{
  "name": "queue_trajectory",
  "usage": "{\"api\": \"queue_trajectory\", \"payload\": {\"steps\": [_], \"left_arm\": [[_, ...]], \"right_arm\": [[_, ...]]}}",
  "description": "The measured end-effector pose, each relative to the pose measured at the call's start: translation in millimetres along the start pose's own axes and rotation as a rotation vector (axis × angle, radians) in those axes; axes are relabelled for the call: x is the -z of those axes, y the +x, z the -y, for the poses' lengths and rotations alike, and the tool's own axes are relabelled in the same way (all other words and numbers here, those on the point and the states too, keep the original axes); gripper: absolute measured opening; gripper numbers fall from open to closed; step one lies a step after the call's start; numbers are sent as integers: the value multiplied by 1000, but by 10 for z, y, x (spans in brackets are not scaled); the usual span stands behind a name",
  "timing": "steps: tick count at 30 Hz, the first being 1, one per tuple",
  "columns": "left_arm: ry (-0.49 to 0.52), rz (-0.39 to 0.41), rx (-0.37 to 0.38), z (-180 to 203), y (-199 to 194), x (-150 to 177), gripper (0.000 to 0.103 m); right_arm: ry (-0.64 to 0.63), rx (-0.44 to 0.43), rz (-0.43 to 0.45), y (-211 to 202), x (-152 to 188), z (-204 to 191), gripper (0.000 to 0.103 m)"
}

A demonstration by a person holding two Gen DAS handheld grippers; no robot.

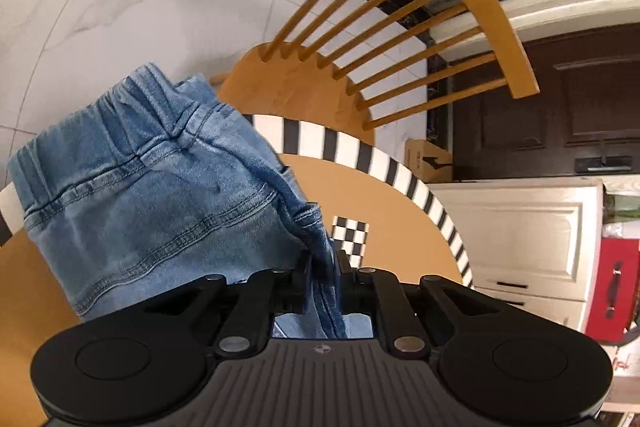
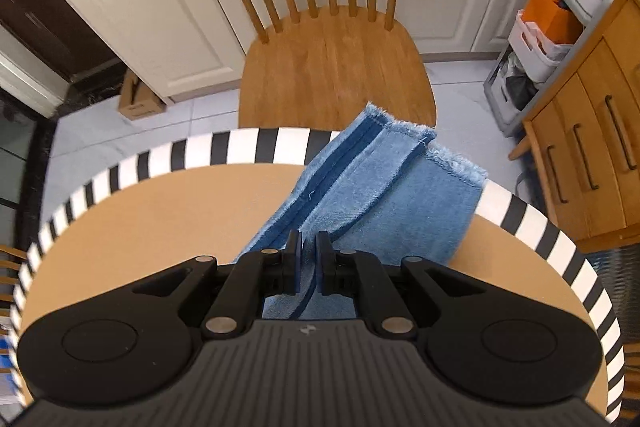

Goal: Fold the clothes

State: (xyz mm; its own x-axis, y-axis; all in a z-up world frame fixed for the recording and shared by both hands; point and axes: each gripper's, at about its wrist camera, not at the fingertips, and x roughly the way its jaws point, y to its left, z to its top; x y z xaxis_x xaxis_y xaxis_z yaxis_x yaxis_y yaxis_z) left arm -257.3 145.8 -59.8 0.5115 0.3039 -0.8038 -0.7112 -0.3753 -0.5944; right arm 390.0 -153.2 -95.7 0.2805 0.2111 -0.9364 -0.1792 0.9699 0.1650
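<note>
Round striped-rim counter [image 2: 120, 211]: faded blue jeans [image 1: 152, 195] pinched in left gripper [image 1: 323, 269] and right gripper [image 2: 308, 255] jaws, frayed hems ahead.

You are pinching soft, faded denim jeans [image 1: 160, 195], stitched at the seams and frayed at the hems, with matt black plastic grippers [image 2: 308, 255] over a smooth matt tan table [image 2: 160, 211], beside a satin-finished wooden chair [image 2: 336, 67] on a glossy marble-look floor [image 1: 120, 7].
</note>
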Motion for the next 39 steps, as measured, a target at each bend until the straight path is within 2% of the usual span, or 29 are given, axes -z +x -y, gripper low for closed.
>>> {"api": "queue_trajectory", "payload": {"steps": [3, 7, 9, 11, 13, 16, 17, 19, 20, 22, 23, 25, 26, 27, 29, 34, 39], "left_arm": [[-2, 22, 26, 61, -11, 3, 12], [8, 70, 31, 170, 218, -45, 12], [-10, 84, -26, 136, 481, -112, 12], [-33, 82, -94, 70, 746, -162, 12], [21, 93, -110, 72, 873, -154, 11], [98, 105, -85, 199, 869, -152, 23], [126, 117, -71, 236, 855, -134, 30], [203, 139, -37, 309, 817, -62, 42], [226, 145, -33, 328, 826, -32, 43], [224, 143, -49, 287, 857, -4, 41], [200, 131, -54, 240, 887, -12, 35], [177, 136, -49, 176, 912, -28, 30], [178, 136, -44, 164, 935, -38, 30], [171, 137, -42, 146, 930, -39, 29], [155, 139, -39, 110, 917, -42, 22], [126, 132, -30, 66, 885, -74, 22], [119, 140, -34, 58, 915, -80, 22]], "right_arm": [[-6, 49, 49, -43, -119, -16, 6], [-3, 57, 25, 152, -141, -92, 4], [-17, 67, 21, 239, -94, -113, 7], [16, 31, 10, 279, -75, -39, 10], [54, -16, 3, 263, -104, 88, 11], [95, -31, 20, 166, -199, 304, 21], [117, -26, 22, 146, -225, 381, 28], [160, -8, 14, 155, -241, 499, 30], [173, 2, 5, 180, -234, 538, 30], [201, 3, -10, 259, -206, 583, 30], [216, -24, -9, 298, -190, 598, 30], [255, -60, 2, 385, -180, 614, 30], [258, -55, 8, 430, -180, 605, 30], [252, -38, 14, 476, -177, 587, 23], [224, -24, 62, 505, -161, 545, 3], [169, -16, 148, 367, -223, 367, 2], [166, 40, 131, 473, -302, 221, 3]]}}
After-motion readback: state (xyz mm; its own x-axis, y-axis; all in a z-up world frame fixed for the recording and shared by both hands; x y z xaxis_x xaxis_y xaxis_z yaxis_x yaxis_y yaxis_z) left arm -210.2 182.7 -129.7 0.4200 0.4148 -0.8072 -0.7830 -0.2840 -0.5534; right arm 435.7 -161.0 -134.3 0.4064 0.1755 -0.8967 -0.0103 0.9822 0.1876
